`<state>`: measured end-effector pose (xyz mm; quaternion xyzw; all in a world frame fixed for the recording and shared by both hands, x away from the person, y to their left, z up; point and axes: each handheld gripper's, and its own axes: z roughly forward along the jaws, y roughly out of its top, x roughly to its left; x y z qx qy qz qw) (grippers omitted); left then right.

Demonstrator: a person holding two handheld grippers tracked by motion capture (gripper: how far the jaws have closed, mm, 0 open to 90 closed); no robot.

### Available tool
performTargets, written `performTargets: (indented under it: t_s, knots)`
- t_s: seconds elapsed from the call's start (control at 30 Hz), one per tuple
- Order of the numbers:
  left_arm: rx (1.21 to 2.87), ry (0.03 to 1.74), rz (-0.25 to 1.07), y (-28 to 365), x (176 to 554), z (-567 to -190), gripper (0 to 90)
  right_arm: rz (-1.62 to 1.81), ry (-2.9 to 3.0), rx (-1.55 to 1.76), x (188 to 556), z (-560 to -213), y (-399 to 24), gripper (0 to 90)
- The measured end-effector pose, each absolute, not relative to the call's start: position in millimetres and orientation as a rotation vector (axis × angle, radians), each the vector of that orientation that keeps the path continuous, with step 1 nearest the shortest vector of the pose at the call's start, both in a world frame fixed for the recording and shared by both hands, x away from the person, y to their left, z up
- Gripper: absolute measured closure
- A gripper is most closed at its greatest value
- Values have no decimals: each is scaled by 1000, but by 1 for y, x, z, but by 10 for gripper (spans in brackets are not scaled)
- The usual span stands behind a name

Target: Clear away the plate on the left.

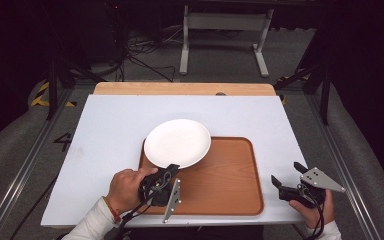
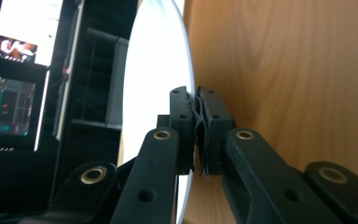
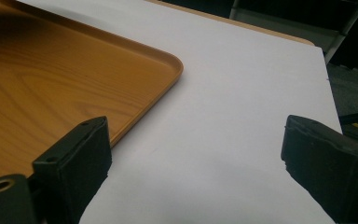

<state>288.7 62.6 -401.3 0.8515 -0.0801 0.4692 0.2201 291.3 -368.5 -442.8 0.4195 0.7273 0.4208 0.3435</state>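
Note:
A round white plate [image 1: 177,142] lies partly over the far left corner of a wooden tray [image 1: 225,175] on the white table top. My left gripper [image 1: 171,168] is turned on its side and shut on the plate's near rim; in the left gripper view the plate [image 2: 156,84] runs edge-on between the pinched jaws of that gripper [image 2: 198,122], with the tray [image 2: 284,79] behind it. To the right of the tray, my right gripper [image 1: 286,174] rests open above the table. The right gripper view shows its jaws wide apart [image 3: 193,158] beside the tray's corner [image 3: 168,60].
The white table top [image 1: 105,130] has bare room to the left and behind the tray. A wooden strip [image 1: 185,88] runs along its far edge. Beyond stand a white frame [image 1: 225,30] and floor cables. A lit screen [image 2: 23,42] glows in the left gripper view.

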Motion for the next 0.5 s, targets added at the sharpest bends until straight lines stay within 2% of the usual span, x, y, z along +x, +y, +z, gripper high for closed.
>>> performTargets:
  t_s: [0.5]
  knots:
    - [2369,-303,1210,45,281,-413,855,1096,1887,1082,291,-442,-369,90]
